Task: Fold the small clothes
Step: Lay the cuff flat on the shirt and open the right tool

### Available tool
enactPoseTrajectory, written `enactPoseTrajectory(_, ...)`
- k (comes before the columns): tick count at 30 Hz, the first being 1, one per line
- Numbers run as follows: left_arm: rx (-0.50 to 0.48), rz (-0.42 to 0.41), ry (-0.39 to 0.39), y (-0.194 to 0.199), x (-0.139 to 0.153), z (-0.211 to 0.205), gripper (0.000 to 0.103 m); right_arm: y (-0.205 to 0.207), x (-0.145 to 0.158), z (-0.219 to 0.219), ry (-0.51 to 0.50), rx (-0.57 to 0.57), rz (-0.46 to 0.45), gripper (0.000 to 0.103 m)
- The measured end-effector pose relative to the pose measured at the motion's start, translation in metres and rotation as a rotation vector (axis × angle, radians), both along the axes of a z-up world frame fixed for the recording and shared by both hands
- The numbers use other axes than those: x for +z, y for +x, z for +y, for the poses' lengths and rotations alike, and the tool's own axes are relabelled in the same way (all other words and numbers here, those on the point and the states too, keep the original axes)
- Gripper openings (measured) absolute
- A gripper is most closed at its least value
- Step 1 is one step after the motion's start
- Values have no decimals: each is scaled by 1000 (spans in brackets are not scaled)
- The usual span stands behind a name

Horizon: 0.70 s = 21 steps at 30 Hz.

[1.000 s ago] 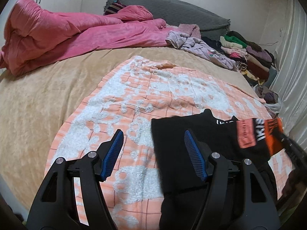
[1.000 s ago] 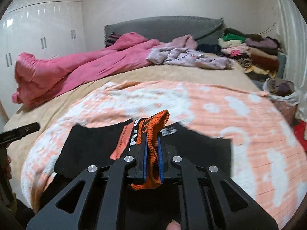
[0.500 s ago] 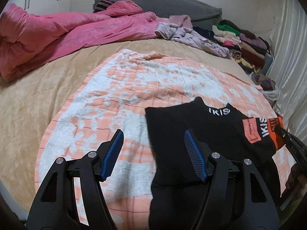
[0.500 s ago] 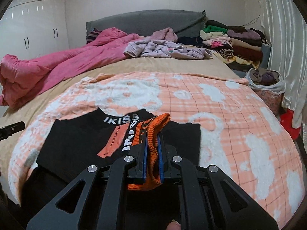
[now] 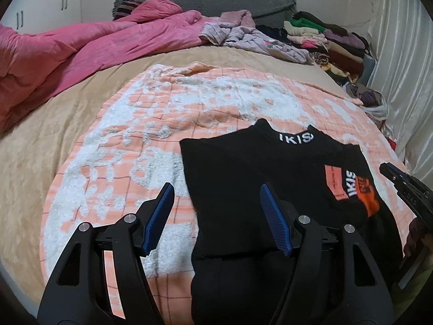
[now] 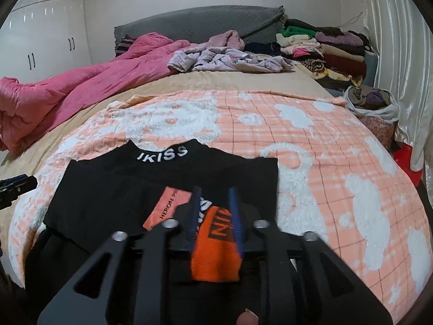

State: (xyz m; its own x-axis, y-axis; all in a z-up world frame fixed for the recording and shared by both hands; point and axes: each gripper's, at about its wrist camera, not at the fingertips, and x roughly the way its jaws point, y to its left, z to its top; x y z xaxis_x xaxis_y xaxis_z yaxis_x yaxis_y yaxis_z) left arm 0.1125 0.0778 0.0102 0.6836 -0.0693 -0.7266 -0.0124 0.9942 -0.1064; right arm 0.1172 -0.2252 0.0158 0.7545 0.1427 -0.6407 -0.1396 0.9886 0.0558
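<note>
A black top [image 5: 257,178] printed "IKISS" at the collar lies folded on the orange-and-white blanket [image 5: 162,124]. Its sleeve, with a salmon patch and an orange cuff [image 6: 216,246], is laid across the body. My right gripper [image 6: 214,189] has its jaws opening; the cuff lies flat between the blue pads, which no longer pinch it. My left gripper [image 5: 216,187] is open over the top's left edge, one finger above the black cloth and the other above the blanket, holding nothing. The right gripper [image 5: 400,181] also shows at the right edge of the left wrist view.
A crumpled pink duvet [image 5: 81,46] covers the bed's far left. Lilac clothes [image 6: 224,59] lie near the grey headboard [image 6: 194,24]. Folded clothes are stacked [image 6: 324,48] at the far right, with a bag of clothes [image 6: 370,103] beside a white curtain.
The right gripper came down with the orange cuff, laid it on the black top and parted its jaws. The left gripper shifted toward the top's left edge, still open.
</note>
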Motion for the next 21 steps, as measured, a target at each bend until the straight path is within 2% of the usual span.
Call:
enactPoseTrajectory(6, -29, 27, 33, 7, -10, -13, 58, -8, -9, -5, -8, -21, 15, 30)
enactPoseTrajectory(13, -71, 37, 70, 19, -22, -30, 58, -13, -15, 7, -11, 18, 37, 32)
enactPoseTrajectory(21, -80, 151, 50, 33, -57, -30, 58, -11, -23, 39, -19, 109, 67, 35)
